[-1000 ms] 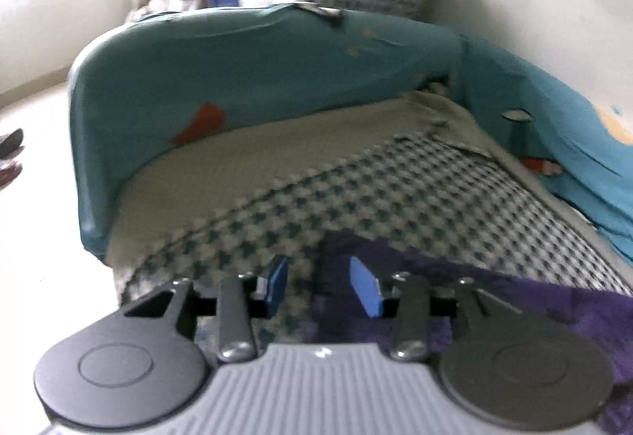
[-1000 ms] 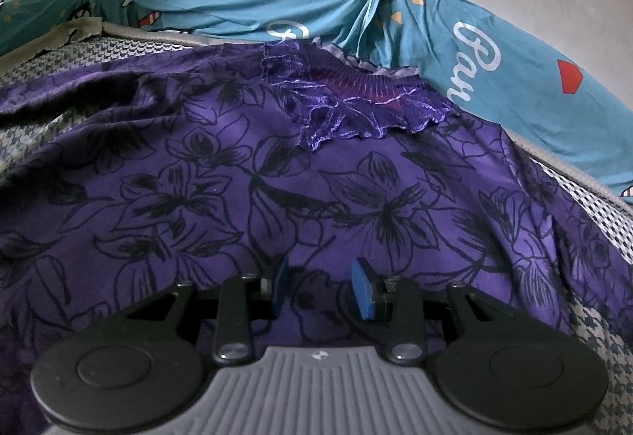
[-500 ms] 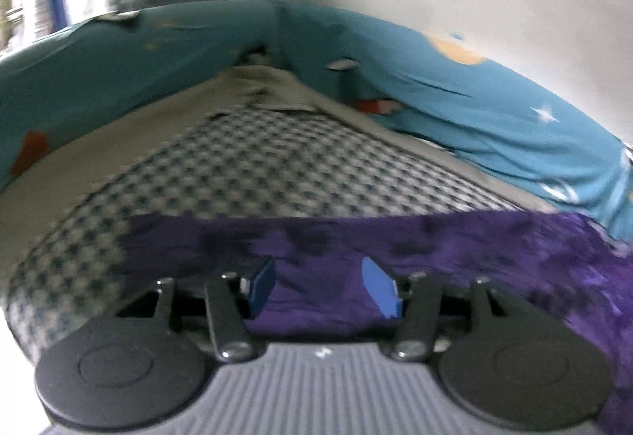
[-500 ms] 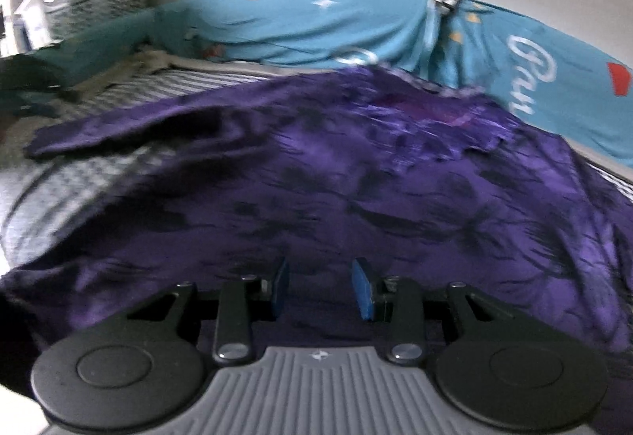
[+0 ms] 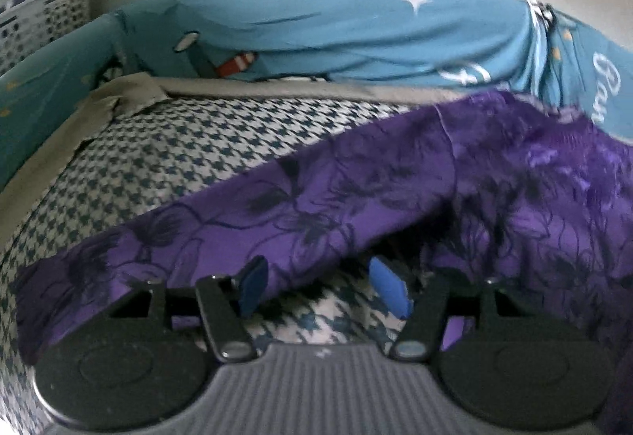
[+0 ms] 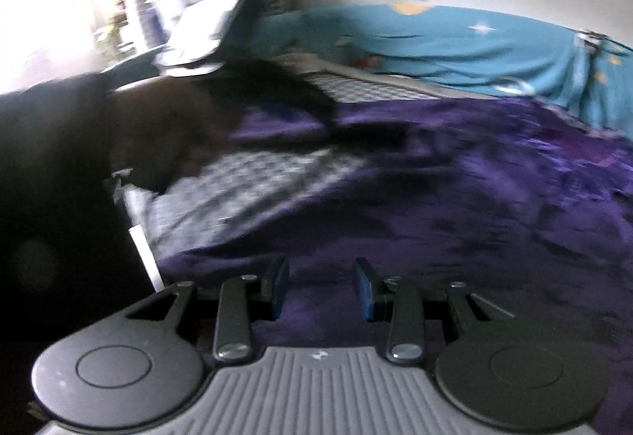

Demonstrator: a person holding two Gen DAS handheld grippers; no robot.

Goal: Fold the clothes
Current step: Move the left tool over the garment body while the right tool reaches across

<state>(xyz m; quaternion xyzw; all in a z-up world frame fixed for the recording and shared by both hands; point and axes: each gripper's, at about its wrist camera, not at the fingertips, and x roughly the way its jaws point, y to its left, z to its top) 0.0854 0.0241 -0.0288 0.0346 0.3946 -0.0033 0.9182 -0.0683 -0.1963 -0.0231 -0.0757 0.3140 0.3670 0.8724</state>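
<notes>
A purple garment with black flowers (image 5: 494,197) lies spread over the houndstooth sheet (image 5: 166,166). One long sleeve (image 5: 221,229) runs out to the left. My left gripper (image 5: 320,286) hovers at the sleeve's lower edge. Its jaws are opening, and the cloth edge lies by the left pad (image 5: 253,282) without being pinched. My right gripper (image 6: 322,286) stands over the garment's body (image 6: 455,197), jaws apart with only cloth beneath the gap. A dark blurred shape (image 6: 59,166) fills the left of the right wrist view.
A teal padded bed rail (image 5: 356,35) with stars and lettering rings the mattress at the back and left. A white lattice basket (image 5: 35,19) stands behind its left corner. A grey sheet border (image 5: 130,94) bunches in that corner. Bright window and stacked items (image 6: 190,11) show far left.
The left view swung right from the bed's corner onto the sleeve, and its jaws spread wider. The right view swung left across the garment and blurred; its jaw gap looks unchanged.
</notes>
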